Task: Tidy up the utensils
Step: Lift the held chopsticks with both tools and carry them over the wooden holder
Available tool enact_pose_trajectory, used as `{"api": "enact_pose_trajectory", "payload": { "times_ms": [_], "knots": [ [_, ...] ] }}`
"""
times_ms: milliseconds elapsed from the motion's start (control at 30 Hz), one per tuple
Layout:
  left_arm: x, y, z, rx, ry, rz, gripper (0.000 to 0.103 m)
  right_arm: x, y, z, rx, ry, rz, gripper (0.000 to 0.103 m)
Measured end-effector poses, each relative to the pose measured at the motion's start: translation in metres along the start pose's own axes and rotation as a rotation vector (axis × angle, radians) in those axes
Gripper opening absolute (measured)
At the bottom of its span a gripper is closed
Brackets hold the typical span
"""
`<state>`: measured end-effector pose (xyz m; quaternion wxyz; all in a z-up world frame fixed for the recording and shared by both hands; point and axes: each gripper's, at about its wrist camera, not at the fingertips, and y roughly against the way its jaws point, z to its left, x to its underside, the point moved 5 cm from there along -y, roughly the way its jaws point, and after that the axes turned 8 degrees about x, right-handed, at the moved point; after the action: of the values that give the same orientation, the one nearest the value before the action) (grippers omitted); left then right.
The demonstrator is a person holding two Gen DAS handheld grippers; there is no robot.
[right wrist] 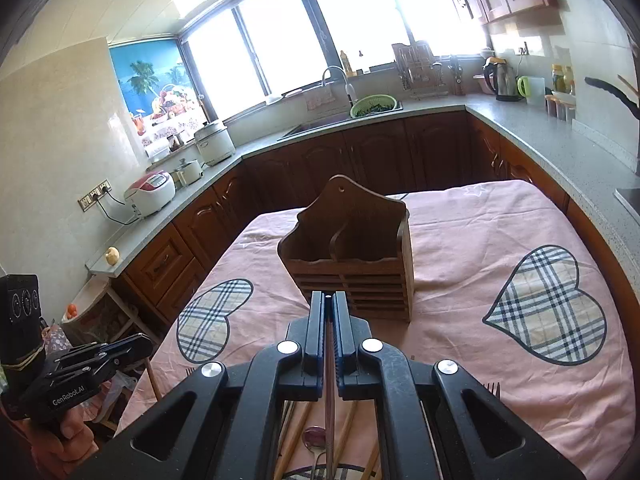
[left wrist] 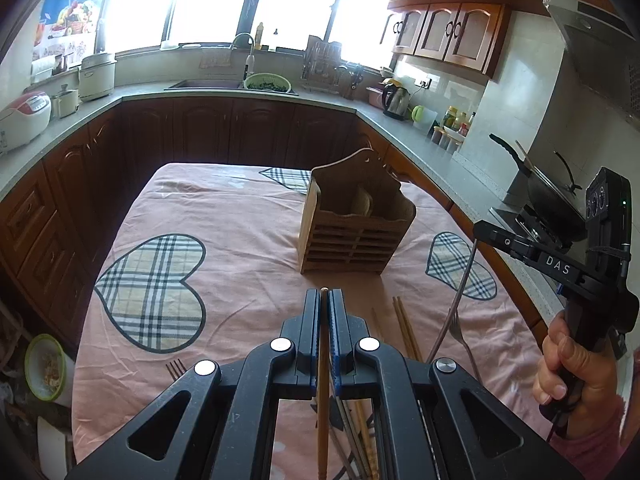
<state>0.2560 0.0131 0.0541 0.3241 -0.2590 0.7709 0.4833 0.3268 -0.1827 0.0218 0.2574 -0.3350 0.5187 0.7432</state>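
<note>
Caddy (right wrist: 352, 256) mid-table; left hand-held gripper (left wrist: 324, 300) pinches chopstick (left wrist: 323, 380).

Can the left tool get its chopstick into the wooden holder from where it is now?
Probably yes. The left tool grips a chopstick, and only bare tablecloth lies between it and the open-topped wooden holder.

I see the utensil holder (left wrist: 354, 222) standing mid-surface (left wrist: 240, 216); loose chopsticks (left wrist: 406, 330) and a fork (left wrist: 460, 330) lie in front of it, counter (left wrist: 224, 94) behind.
</note>
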Motion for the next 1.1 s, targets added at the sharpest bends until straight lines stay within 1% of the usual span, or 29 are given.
{"api": "enact_pose_trajectory", "payload": {
  "times_ms": [233, 467, 567, 733, 933, 1100],
  "knots": [
    [-0.012, 0.019, -0.006, 0.006, -0.018, -0.061, 0.003, -0.015, 0.014, -0.003, 0.004, -0.004, -0.052, 0.003],
    [-0.032, 0.029, -0.007, 0.001, -0.039, -0.135, 0.003, -0.032, 0.021, -0.006, 0.010, -0.003, -0.099, 0.003],
    [-0.046, 0.033, -0.007, 0.005, -0.044, -0.179, 0.003, -0.045, 0.025, -0.007, 0.019, -0.005, -0.133, 0.003],
    [-0.075, 0.033, -0.008, 0.022, -0.053, -0.252, 0.003, -0.076, 0.032, -0.011, 0.042, -0.021, -0.215, 0.003],
    [-0.111, 0.023, -0.008, 0.013, -0.068, -0.357, 0.003, -0.117, 0.032, -0.024, 0.075, -0.066, -0.310, 0.003],
    [-0.127, -0.010, 0.001, 0.000, -0.054, -0.420, 0.003, -0.142, 0.018, -0.039, 0.093, -0.111, -0.351, 0.003]
  ]
}}
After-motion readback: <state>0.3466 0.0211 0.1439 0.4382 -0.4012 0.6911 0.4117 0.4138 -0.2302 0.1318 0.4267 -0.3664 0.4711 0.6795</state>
